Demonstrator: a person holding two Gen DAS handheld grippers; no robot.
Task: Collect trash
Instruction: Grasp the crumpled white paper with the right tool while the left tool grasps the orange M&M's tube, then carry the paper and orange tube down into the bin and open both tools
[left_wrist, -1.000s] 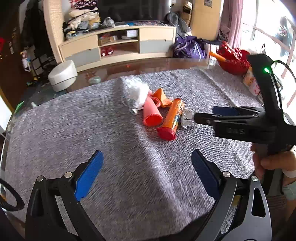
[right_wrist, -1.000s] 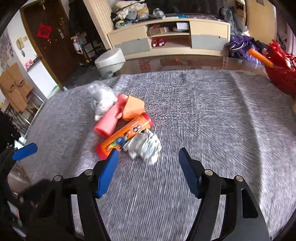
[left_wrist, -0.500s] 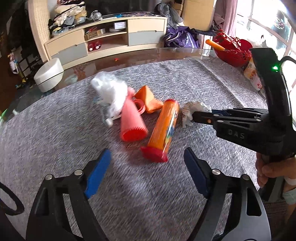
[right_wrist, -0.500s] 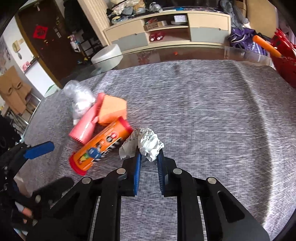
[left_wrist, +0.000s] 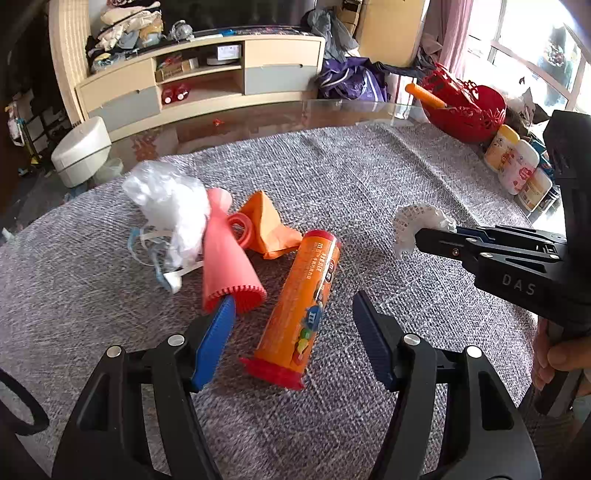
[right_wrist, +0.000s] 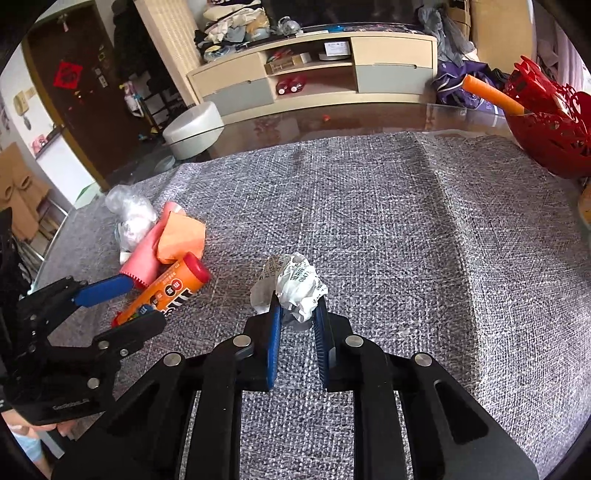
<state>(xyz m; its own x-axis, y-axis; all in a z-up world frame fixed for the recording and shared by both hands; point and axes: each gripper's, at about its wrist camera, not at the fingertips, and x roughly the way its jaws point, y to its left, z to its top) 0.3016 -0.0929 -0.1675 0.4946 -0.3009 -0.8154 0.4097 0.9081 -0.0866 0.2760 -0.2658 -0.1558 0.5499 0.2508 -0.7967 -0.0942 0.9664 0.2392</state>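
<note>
Two tongs: both work over a table (right_wrist: 424, 221) under grey woven cloth.
Left gripper (left_wrist: 291, 325): jaws apart and just been closing, straddling the orange candy tube (left_wrist: 306, 302), pads not on it.
Right gripper (right_wrist: 298, 312): clamped on the crumpled paper (right_wrist: 295, 284), near the table's middle.
Red basket (right_wrist: 550, 122): far right corner.
Trash pile: pink cone (left_wrist: 225, 262), white plastic wad (left_wrist: 166, 206), orange wrapper (left_wrist: 266, 225), toward the left edge, touching one another.
</note>
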